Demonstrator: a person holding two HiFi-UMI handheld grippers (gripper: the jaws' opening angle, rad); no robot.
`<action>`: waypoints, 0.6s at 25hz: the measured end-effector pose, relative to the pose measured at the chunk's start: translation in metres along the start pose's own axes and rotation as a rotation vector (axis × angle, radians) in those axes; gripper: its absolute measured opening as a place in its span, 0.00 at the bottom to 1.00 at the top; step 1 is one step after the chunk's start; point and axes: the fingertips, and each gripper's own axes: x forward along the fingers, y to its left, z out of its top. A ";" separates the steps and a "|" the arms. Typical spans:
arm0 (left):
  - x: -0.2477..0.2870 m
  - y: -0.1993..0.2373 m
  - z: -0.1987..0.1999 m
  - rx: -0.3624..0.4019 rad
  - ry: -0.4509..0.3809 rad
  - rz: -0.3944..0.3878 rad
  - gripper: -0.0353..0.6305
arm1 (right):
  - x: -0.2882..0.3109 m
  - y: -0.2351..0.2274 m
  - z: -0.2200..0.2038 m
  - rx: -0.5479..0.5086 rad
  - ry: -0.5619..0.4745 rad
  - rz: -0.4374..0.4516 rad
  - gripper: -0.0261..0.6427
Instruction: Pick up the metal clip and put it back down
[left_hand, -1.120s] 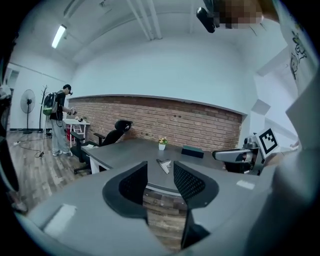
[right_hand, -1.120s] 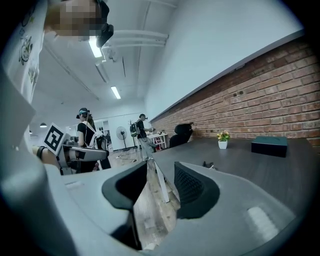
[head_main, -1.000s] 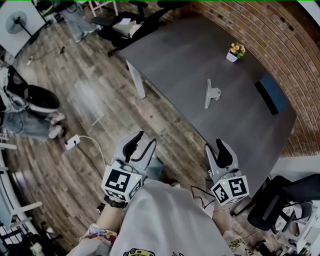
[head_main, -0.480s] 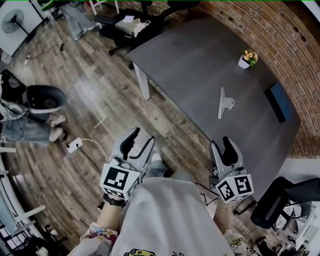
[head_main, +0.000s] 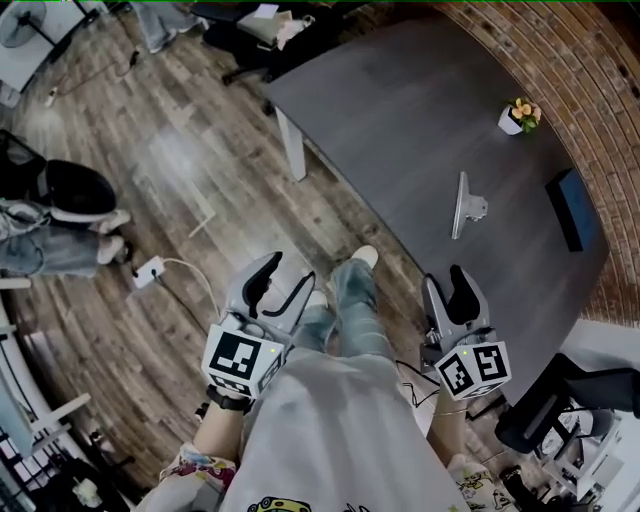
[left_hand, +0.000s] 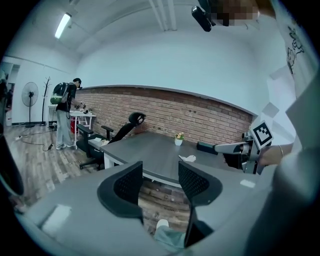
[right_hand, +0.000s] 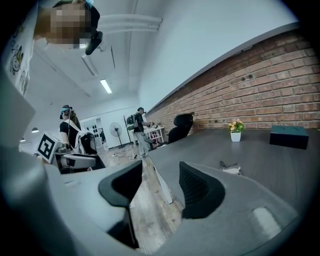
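Ahead of me a dark grey table stood along a brick wall. Near the wall on it sat a small white pot of flowers, and well apart from that a flat dark box. A white power strip lay on the wooden floor. A black office chair stood by the table's far end.

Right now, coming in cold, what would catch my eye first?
The metal clip lies alone on the dark grey table, with a small flower pot and a dark box beyond it by the brick wall. Closer in, the left gripper and right gripper point toward the table, well short of the clip, jaws just opened wide with nothing between them.
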 end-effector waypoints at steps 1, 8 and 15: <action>0.005 0.002 0.001 -0.001 0.004 -0.003 0.39 | 0.005 -0.001 0.000 0.006 -0.001 0.002 0.38; 0.060 0.006 0.029 0.039 0.006 -0.065 0.40 | 0.036 -0.032 0.020 0.042 -0.022 -0.019 0.38; 0.134 -0.002 0.060 0.069 0.018 -0.149 0.40 | 0.052 -0.090 0.050 0.072 -0.075 -0.106 0.38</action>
